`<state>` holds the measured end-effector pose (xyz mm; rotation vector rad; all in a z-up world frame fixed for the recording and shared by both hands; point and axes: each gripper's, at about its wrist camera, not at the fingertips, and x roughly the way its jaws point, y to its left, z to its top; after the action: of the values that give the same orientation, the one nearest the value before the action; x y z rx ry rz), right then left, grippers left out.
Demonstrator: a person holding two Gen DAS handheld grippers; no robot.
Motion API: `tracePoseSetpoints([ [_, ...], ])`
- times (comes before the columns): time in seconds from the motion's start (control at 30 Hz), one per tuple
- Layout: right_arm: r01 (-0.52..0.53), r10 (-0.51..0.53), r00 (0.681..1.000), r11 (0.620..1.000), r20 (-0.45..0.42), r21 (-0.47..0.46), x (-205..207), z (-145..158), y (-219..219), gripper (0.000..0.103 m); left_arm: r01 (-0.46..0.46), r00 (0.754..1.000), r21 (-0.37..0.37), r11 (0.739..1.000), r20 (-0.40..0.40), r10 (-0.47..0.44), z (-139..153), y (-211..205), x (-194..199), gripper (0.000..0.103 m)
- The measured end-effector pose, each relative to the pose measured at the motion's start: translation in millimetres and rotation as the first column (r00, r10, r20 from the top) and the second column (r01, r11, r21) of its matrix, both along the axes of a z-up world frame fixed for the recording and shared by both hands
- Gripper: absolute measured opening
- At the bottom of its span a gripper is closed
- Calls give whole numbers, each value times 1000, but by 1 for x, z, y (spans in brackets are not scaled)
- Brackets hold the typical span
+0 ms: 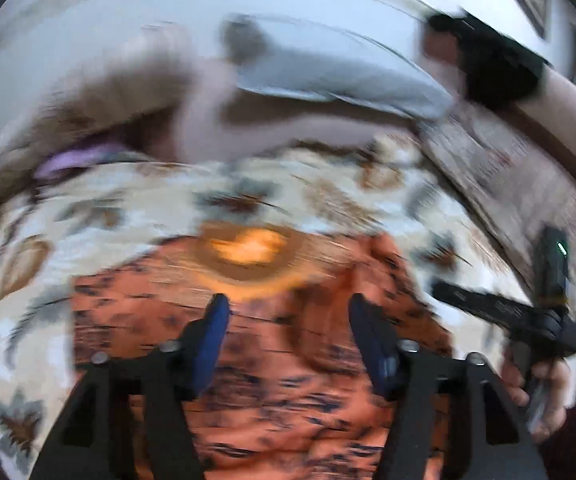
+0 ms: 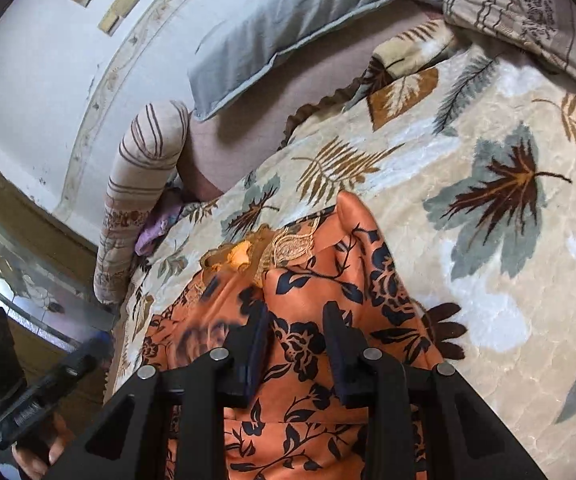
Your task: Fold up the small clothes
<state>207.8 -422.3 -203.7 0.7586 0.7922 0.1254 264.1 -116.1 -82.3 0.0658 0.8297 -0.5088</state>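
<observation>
An orange garment (image 2: 367, 264) with a dark floral print and a gold embroidered neckline (image 2: 288, 240) lies on the leaf-print blanket (image 2: 487, 208), one side folded over toward the middle. My right gripper (image 2: 295, 332) hovers low over its middle, jaws a narrow gap apart, and the cloth shows flat through the gap. The left wrist view is blurred. There my left gripper (image 1: 288, 320) stands open above the same garment (image 1: 288, 408), nothing between its blue pads (image 1: 212, 340). The right gripper (image 1: 499, 312) shows at that view's right edge, held in a hand (image 1: 547, 392).
A grey pillow (image 2: 288, 24) and a striped bolster (image 2: 140, 184) lie at the head of the bed. A purple cloth (image 2: 160, 224) is tucked beside the bolster. A striped quilt (image 2: 527, 12) sits at the far right. The bed's edge drops off left of the garment.
</observation>
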Motion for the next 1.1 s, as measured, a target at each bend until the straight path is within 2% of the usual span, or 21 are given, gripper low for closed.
tracePoseSetpoints([
  [0.1,-58,58,998,998,-32,3,11,-7,18,34,-151,988,67,986,-6,152,-11,52,22,64],
  [0.17,-82,81,996,997,-43,-4,16,-9,32,65,-241,970,135,961,-13,245,-27,78,34,64],
  [0.2,-82,82,996,997,-22,-8,16,-7,38,74,-278,958,166,946,-20,285,-37,93,38,64],
  [0.33,-140,147,988,984,54,-108,16,13,71,74,-350,929,270,897,-19,368,-75,122,42,64],
  [0.4,-180,191,980,968,48,-176,21,17,94,77,-363,918,345,865,-27,396,-95,127,44,64],
  [0.53,-205,201,979,931,-42,-303,32,2,126,77,-321,925,395,861,-65,375,-121,123,41,64],
  [0.6,-225,196,974,905,-117,-362,37,-13,134,77,-286,932,406,868,-91,350,-131,117,37,55],
  [0.63,-215,170,975,886,-145,-410,38,-20,135,75,-275,935,399,875,-102,340,-133,116,35,46],
  [0.67,-200,149,978,881,-149,-429,38,-24,132,70,-269,937,393,879,-103,333,-134,117,32,44],
  [0.7,-172,113,981,884,-158,-434,38,-26,123,42,-268,940,396,878,-94,329,-133,116,30,42],
  [0.73,-146,82,983,896,-167,-420,38,-28,114,22,-262,941,395,880,-98,324,-132,115,29,36],
  [0.8,-61,16,991,941,-136,-332,31,-26,83,11,-252,943,389,886,-109,316,-131,116,26,31],
  [0.9,-3,-23,995,966,-98,-260,16,-23,54,10,-229,949,383,895,-118,294,-129,114,20,27],
  [1.0,-37,8,994,964,-111,-263,8,-26,50,10,-213,955,389,896,-110,275,-127,110,11,24],
  [1.03,-53,18,991,961,-130,-270,5,-31,49,10,-210,956,390,896,-110,272,-127,109,10,24],
  [1.1,-122,74,974,968,-216,-220,10,-50,50,10,-205,957,397,895,-112,269,-127,109,8,24],
])
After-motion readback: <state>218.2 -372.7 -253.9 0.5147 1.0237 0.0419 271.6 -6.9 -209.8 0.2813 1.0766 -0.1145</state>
